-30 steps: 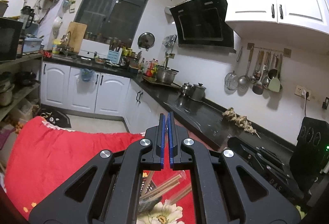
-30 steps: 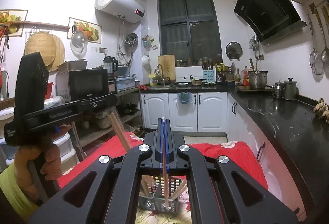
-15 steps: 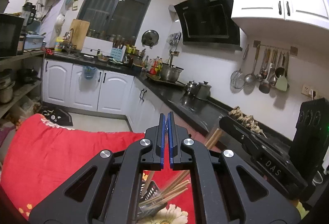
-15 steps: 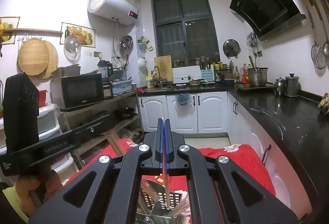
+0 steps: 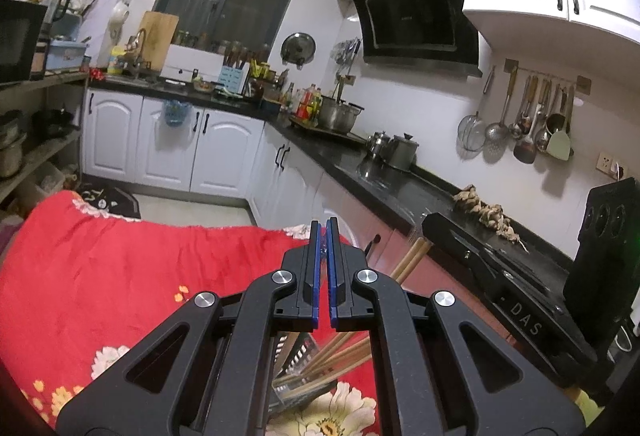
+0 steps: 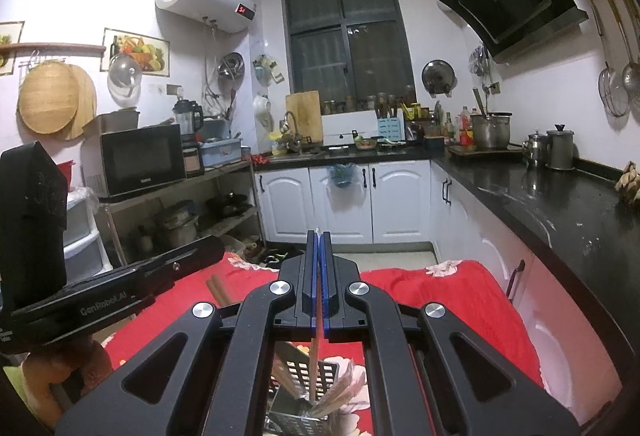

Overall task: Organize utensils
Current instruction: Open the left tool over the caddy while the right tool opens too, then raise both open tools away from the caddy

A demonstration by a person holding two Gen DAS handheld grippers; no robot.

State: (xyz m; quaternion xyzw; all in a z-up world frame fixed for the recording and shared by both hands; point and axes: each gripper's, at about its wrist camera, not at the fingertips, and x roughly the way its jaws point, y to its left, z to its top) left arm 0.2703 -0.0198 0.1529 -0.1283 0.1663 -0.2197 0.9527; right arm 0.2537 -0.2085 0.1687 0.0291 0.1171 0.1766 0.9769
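My right gripper (image 6: 319, 276) is clamped on one thin wooden chopstick (image 6: 315, 364), long axis vertical, tip pointing straight down at 6 o'clock into the perforated metal utensil basket (image 6: 308, 384). More chopsticks (image 6: 340, 390) lean inside. My left gripper (image 5: 322, 272) is closed, holding nothing. Beyond, the floral red cloth covers the table (image 6: 448, 292).

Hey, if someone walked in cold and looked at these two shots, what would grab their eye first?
Probably the bright red floral cloth filling the lower part of both views. On it stands a perforated metal utensil basket bristling with wooden chopsticks, directly below both grippers. The right gripper holds its jaws shut on a single chopstick that hangs down into the basket.
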